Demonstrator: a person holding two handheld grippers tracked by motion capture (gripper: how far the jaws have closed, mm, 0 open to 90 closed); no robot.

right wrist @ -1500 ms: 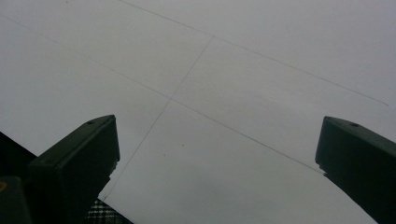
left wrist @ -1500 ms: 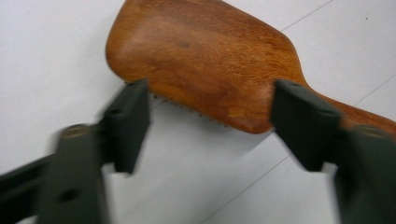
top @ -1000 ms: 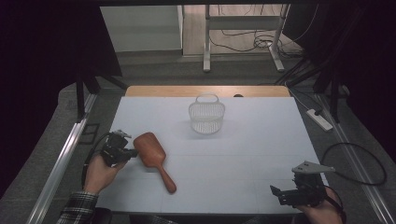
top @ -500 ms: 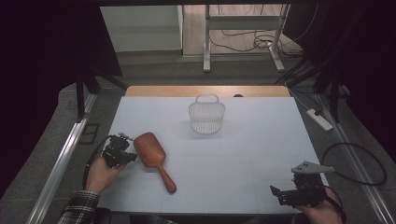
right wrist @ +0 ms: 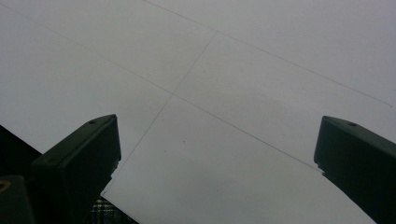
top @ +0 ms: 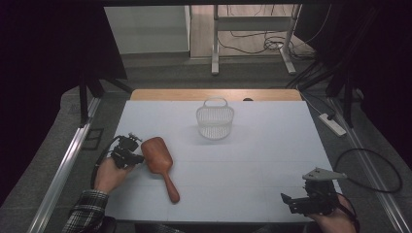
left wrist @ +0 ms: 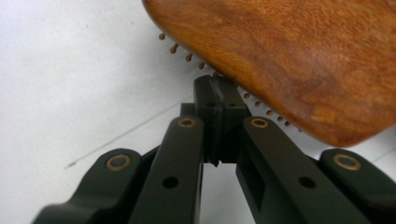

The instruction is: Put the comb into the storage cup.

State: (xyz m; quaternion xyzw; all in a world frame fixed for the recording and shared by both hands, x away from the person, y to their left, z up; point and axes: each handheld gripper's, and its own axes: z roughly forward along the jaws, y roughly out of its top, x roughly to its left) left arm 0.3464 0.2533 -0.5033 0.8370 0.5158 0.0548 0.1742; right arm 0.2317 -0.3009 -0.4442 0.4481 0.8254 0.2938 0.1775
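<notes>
The white counter (top: 252,160) holds a see-through basket (top: 214,121) near the back. The brown wooden hairbrush (top: 159,160) lies at the left. The left claw (top: 137,156) is closed tight, its tip just at the brush's edge. The right claw (top: 290,203) is wide apart, holding nothing.

This looks like a lab or recording room. A white-covered tabletop (top: 272,160) stands between dark curtains (top: 53,58), with metal rails (top: 63,170) alongside. Loose cables (top: 252,41) trail across the bare floor around a stand's legs (top: 214,53), and a power strip (top: 332,124) lies nearby.
</notes>
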